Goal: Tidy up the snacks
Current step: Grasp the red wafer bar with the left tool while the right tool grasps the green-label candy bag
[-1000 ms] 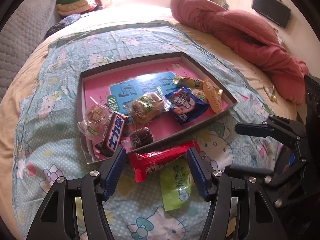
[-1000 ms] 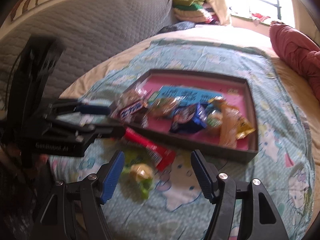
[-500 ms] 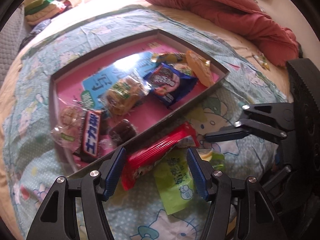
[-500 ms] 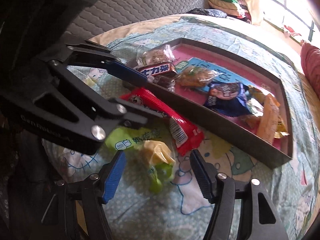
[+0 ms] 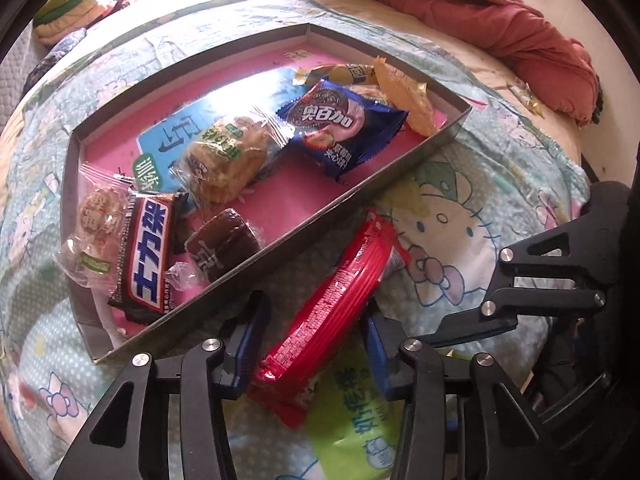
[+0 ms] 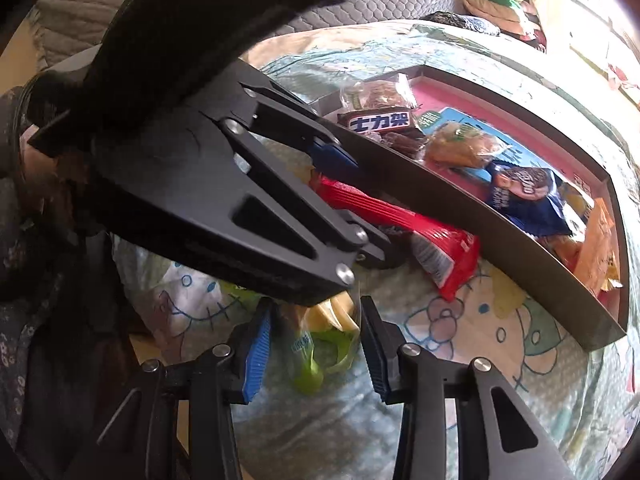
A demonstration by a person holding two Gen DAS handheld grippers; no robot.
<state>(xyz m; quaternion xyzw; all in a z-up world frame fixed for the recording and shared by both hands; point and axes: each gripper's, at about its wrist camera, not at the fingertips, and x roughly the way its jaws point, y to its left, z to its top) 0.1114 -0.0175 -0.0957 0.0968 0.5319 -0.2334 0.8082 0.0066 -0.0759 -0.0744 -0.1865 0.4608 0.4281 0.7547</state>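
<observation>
left gripper point(image 5: 310, 346): fingers closing about the red snack pack point(image 5: 336, 304), lower centre, just outside the tray wall point(image 5: 320, 216) | right gripper point(image 6: 314, 346): fingers closing about the green snack bag point(image 6: 316, 354), bottom centre, on the bed sheet point(image 6: 500, 360); contact unclear

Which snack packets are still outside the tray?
Two: the long red packet between the closing left gripper's fingers, and the green packet between the closing right gripper's. All the others lie inside the tray.

Black claw point(image 5: 316, 344) frames (silver screws) carry ribbed blue pads point(image 6: 256, 352).
</observation>
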